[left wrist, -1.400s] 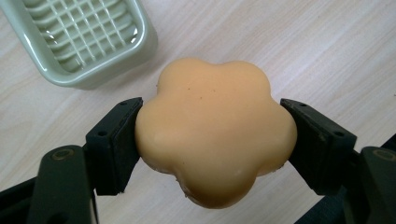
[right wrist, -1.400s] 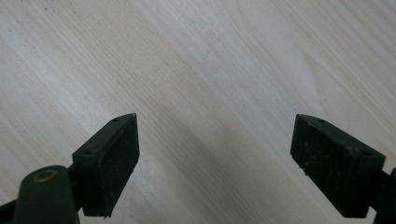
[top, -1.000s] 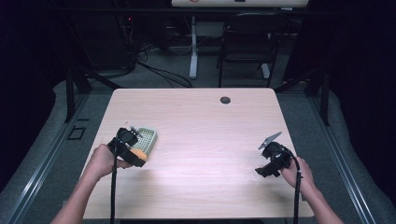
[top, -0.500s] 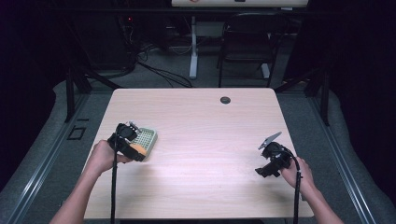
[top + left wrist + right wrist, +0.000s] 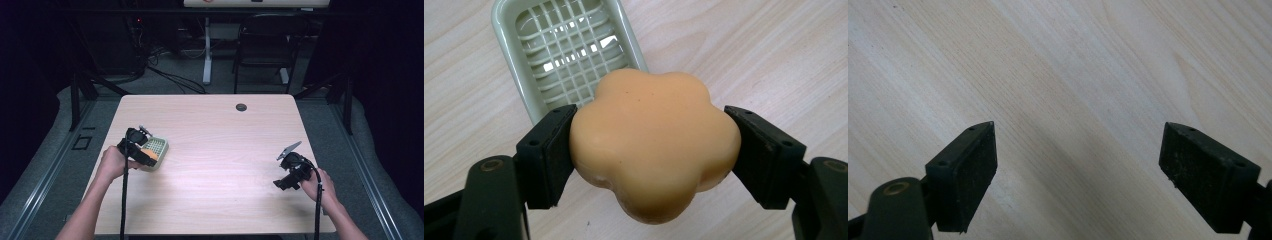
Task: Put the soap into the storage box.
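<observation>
1 peach-orange, flower-shaped soap bar (image 5: 656, 150) is pinched between the 2 jaws of the left gripper (image 5: 651, 152), pads pressed on opposite lobes. It's held just above the near rim of a pale green slotted soap dish (image 5: 541, 47), which sits on the wooden table (image 5: 225, 150) near its left edge. Likely step: seat the soap in the dish. To do it well, move fwd until the bar is centred over the grid, keep it level, lower gently, then let go w/o nudging the light dish. Well apart from the dish, at the table's right side, the right gripper (image 5: 1083, 175) hangs w/ jaws spread wide, grasping nothing.
</observation>
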A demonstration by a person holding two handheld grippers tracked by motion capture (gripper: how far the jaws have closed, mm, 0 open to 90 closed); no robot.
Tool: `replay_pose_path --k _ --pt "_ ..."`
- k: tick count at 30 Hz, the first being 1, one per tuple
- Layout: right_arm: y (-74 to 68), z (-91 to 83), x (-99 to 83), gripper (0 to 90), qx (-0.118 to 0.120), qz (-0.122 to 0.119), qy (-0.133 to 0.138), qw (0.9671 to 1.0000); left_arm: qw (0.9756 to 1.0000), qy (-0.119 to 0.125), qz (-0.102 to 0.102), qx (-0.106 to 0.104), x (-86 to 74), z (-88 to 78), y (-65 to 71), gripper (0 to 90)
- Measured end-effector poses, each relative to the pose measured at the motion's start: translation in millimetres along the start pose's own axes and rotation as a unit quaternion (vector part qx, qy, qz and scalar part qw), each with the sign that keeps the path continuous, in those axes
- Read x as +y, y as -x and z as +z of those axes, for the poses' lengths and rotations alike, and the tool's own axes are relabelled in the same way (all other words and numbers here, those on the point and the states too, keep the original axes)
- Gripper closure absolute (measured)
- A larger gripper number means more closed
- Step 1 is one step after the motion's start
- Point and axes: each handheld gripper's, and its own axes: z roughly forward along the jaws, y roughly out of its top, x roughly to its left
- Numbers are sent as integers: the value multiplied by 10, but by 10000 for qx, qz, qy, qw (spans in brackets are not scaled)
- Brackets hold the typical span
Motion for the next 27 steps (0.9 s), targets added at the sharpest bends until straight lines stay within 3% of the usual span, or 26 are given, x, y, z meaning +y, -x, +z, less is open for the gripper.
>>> replay_pose_path --k 15,24,25,27 --pt "3 5 -5 153 18 28 15 10000 9992 152 -327 188 132 191 -169 253" --pt "11 4 -9 153 4 11 -31 10000 9988 113 -349 334 228 315 -221 253" --pt "-4 26 -21 153 38 134 109 9998 9986 136 -374 353 233 332 -225 253" --pt "11 8 -11 153 43 26 -22 10000 9985 128 -395 355 245 355 -241 253"
